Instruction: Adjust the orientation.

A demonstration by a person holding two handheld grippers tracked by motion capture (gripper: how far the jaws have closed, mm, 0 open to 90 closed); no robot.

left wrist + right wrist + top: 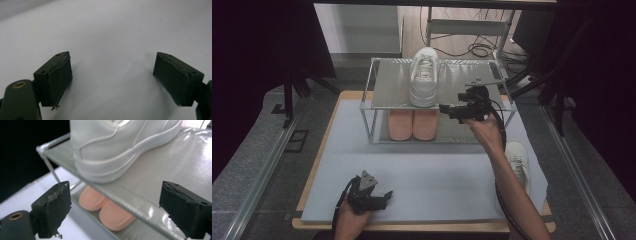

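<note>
Atop rack [387, 95], sneaker [423, 77] points away lengthwise.

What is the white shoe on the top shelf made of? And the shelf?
The white shoe looks like smooth leather or fake leather, with stitched seams and a thick rubbery sole. The shelf seems to be a shiny grey sheet, maybe plastic-coated cloth, because it reflects light, stretched on thin silvery metal bars.
</note>
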